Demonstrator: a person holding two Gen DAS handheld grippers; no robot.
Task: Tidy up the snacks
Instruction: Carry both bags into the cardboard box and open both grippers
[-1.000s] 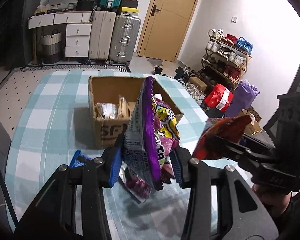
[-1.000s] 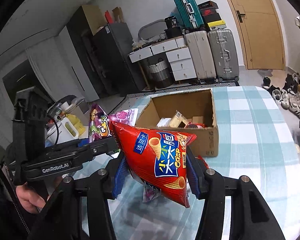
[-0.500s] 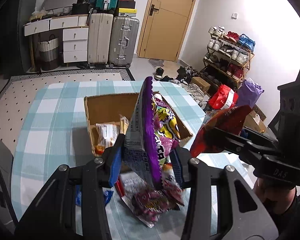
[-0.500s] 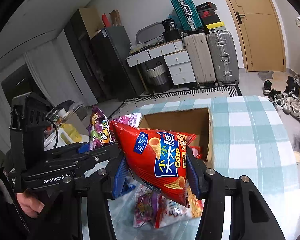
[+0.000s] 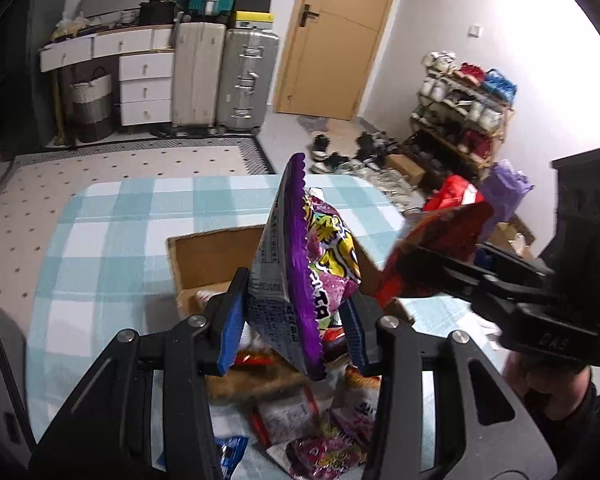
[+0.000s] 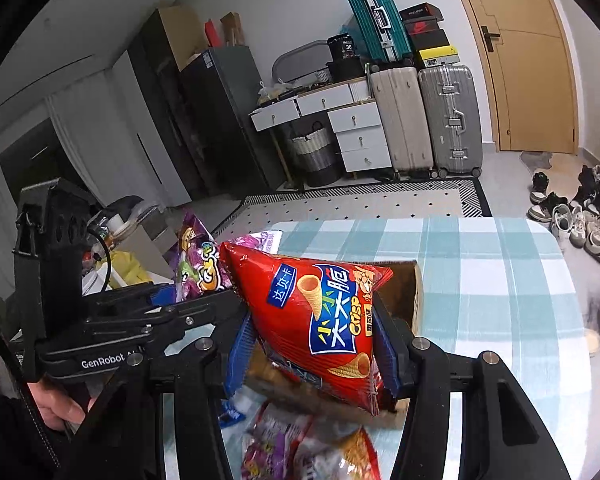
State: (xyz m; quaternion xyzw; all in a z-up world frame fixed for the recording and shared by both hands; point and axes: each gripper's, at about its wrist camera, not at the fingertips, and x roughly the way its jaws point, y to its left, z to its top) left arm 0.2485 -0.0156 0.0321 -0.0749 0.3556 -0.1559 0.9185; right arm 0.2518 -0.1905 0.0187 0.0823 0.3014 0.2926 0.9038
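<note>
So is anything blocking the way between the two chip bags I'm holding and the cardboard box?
Nothing visible does. The purple bag in the left gripper and the red bag in the right gripper hang over the open cardboard box.

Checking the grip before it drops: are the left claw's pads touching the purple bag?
Touching. The left wrist view shows both blue pads of the left claw pressed against the purple bag, held above the box.

Purple snack bag [image 5: 300, 264], red snack bag [image 6: 320, 320], teal-and-white checked tablecloth [image 5: 112, 240], brown box [image 5: 208, 256]
</note>
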